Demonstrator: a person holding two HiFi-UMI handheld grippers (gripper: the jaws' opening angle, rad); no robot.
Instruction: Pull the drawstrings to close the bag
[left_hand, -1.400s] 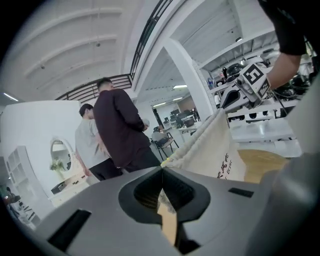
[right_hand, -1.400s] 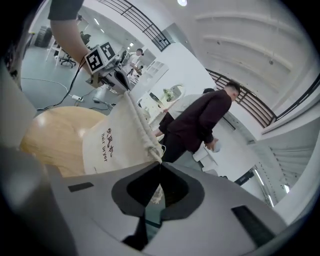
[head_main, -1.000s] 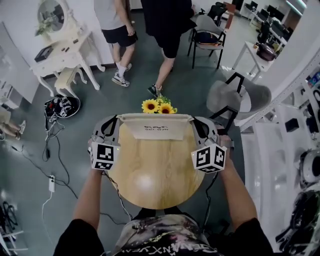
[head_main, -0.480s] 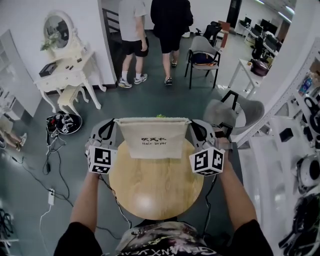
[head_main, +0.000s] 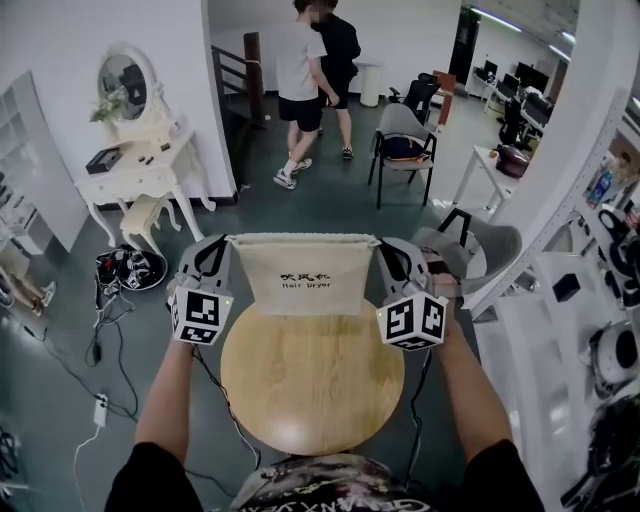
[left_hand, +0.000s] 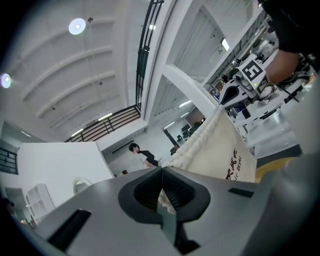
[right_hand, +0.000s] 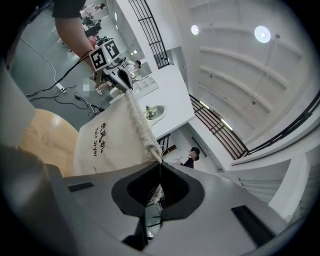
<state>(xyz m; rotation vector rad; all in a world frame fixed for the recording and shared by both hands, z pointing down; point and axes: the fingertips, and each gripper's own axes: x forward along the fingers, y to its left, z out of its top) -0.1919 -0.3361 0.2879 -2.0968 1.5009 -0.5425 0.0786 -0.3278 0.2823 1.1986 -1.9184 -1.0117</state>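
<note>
With fingers (left_hand: 115, 215) of left gripper (head_main: 224, 244) and right gripper (head_main: 386, 246) clamped on drawstring (right_hand: 147, 140) ends, holding hair dryer bag (head_main: 305, 285) between them. Might lose cord, seemingly barely pinched, if jerked apart.

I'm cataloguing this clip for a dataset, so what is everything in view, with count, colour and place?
bag: one, cream with dark print, stretched between the grippers above the table
drawstrings: two, cream, one at each top corner of the bag
table: one, round, light wood, below the bag
dressing table: one, white with oval mirror, far left
chairs: two, grey, beyond the table to the right
people: two, one in a white top, one in black, at the back
arms: two, bare, bottom of the head view
left gripper: one, grey, shut on one of the drawstrings
right gripper: one, grey, shut on the other
</note>
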